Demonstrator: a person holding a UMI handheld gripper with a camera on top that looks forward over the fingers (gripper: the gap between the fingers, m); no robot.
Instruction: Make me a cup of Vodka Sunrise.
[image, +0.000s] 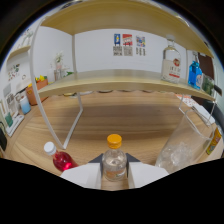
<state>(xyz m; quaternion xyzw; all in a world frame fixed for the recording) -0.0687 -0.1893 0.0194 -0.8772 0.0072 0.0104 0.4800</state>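
The gripper (115, 176) has its two pale fingers (82, 176) set either side of a small clear bottle with an orange cap (114, 160), and both appear to press on its body — so it reads as clamped on the bottle, low on the shoulder, with the cap standing above the fingertips. Just off the left finger sits a bottle of red liquid with a white cap (60, 159), probably the grenadine. Off the right finger, a little ahead, stands a clear glass with ice (175, 154) on the wooden table (125, 122). Beyond all this a shelf rack (120, 82) spans the table, carrying a large clear bottle with a red label (171, 65) and a blue bottle (195, 75) on its upper board, far ahead and to the right.

The main risk, as I judge it, is the grip itself: a smooth round bottle held by narrow pads can twist or slide once it is tipped toward the glass, spilling short of the rim. A swing to the right could also clip the glass — it looks light and easily shoved. The red bottle stands close enough to the left finger that any sideways drift may topple it. And the cap looks to be on, so nothing will pour until it is off
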